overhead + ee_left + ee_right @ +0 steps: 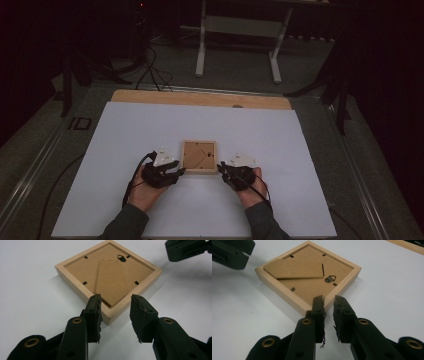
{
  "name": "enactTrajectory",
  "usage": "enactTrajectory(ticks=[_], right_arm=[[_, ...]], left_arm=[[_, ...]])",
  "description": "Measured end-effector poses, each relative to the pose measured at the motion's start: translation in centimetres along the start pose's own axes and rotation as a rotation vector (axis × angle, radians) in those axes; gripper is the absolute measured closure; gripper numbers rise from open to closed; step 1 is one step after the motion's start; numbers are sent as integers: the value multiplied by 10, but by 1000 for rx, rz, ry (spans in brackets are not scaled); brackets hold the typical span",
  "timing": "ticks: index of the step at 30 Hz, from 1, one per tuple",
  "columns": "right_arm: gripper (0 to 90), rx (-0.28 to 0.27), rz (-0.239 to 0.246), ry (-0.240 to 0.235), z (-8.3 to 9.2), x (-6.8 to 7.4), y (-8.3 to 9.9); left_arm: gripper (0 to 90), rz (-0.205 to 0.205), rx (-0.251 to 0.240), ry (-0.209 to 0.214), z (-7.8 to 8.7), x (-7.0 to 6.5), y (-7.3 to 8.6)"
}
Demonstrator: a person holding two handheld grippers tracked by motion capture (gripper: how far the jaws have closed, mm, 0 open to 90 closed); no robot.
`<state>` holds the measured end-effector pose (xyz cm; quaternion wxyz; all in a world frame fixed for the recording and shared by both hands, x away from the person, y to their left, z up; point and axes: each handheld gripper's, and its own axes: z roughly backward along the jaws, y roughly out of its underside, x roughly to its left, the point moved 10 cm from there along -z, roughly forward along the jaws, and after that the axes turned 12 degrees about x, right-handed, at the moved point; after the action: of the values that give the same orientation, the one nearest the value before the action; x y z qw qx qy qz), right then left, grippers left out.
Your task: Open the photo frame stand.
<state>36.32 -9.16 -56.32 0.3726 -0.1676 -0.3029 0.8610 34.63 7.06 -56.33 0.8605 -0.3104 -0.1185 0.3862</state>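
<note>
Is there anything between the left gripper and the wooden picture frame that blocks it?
No, nothing visible. The left gripper has open jaws right at a corner of the picture frame, which lies back side up on the white table, with no object between them.

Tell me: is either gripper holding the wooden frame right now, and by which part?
Neither holds it. Left gripper and right gripper each straddle a near corner of the frame, pads not pressing.

Both tongs, the left gripper [181,171] and the right gripper [220,166], are showing black jaws with brass-ringed holes behind worn, ragged pads [96,312]. Grey three-cornered plates are sitting on top, black cables are trailing behind, and the person is wearing dark sleeves [125,225].
</note>
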Motion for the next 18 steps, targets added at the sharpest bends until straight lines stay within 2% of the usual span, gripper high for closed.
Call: enactTrajectory(ticks=[3,10,16,18], right_arm=[[789,-13,-19,-14,1,0,-2],[800,-14,-12,-18,-2,3,-2],[889,-1,-1,-19,-8,5,-1],[896,5,9,-21,-10,7,-1]], left_arm=[[597,-5,2,-4,1,-2,-2],[568,12,16,0,-1,0,-7],[559,-15,40,-8,-7,-1,-16],[558,-8,36,-2,-9,-2,-20]])
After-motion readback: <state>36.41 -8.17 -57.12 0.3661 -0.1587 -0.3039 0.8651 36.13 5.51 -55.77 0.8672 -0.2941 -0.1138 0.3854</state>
